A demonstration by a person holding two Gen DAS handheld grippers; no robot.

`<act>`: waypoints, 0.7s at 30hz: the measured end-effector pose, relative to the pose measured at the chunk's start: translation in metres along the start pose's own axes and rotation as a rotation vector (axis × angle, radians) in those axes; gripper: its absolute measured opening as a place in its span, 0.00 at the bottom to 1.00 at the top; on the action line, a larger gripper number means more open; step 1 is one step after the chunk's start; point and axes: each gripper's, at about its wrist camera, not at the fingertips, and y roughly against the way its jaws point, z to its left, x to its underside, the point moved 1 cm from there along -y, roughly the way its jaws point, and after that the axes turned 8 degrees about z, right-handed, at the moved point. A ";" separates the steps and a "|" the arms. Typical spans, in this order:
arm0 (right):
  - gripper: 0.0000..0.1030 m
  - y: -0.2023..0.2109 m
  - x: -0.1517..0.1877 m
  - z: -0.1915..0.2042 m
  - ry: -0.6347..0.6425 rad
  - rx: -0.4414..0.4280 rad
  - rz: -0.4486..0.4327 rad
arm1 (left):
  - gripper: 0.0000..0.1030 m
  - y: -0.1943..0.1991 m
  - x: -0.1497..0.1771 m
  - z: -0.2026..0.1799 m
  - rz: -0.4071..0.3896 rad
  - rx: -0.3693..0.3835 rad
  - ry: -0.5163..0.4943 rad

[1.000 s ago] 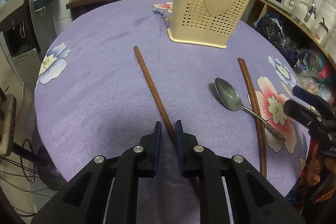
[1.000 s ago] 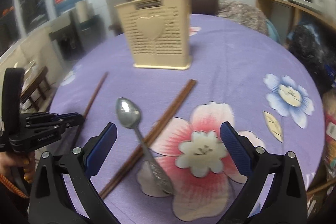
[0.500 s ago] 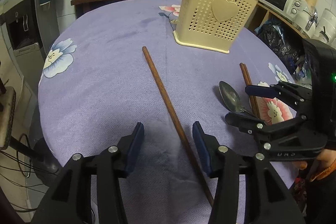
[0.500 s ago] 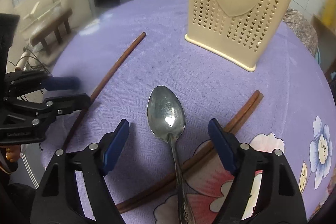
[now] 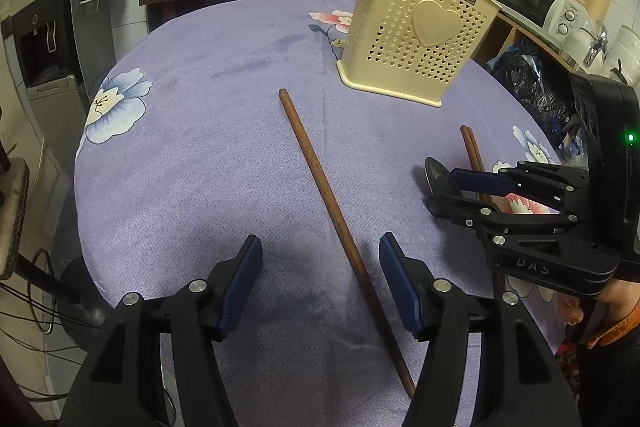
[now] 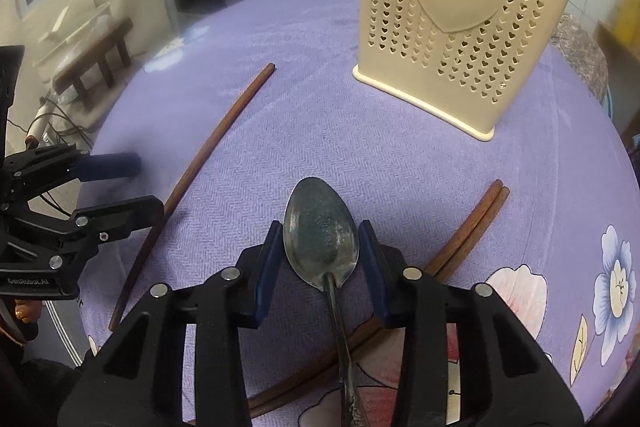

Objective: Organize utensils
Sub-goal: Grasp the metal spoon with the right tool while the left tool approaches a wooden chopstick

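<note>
The metal spoon (image 6: 320, 231) lies bowl-up on the purple flowered tablecloth (image 6: 360, 147), its bowl set squarely between the blue pads of the right gripper (image 6: 320, 259), with the handle running back toward 6 o'clock under the gripper body and over a pair of brown chopsticks (image 6: 476, 223) that slants out to about 2 o'clock. The right jaws have just been closing around the bowl and now stand about as wide as it; the pads sit at its 2 edges, at 9 and 3 o'clock of the bowl, though a firm grasp cannot be told from this view. In the left wrist view, 1 single brown chopstick (image 5: 320, 171) lies flat on the cloth, running from about 11 o'clock near the holder down to 5 o'clock, its near part passing between the fingers of the left gripper (image 5: 320, 279), closer to the right pad but touching neither. The left jaws have just been opening and stand released, holding nothing. The cream perforated utensil holder (image 5: 416, 39), marked with a heart, stands upright at about 1 o'clock beyond both grippers.
</note>
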 end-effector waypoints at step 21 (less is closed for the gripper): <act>0.37 0.151 0.033 -0.054 -0.264 -0.015 -0.312 | 0.59 -0.029 -0.058 0.007 0.051 -0.094 -0.020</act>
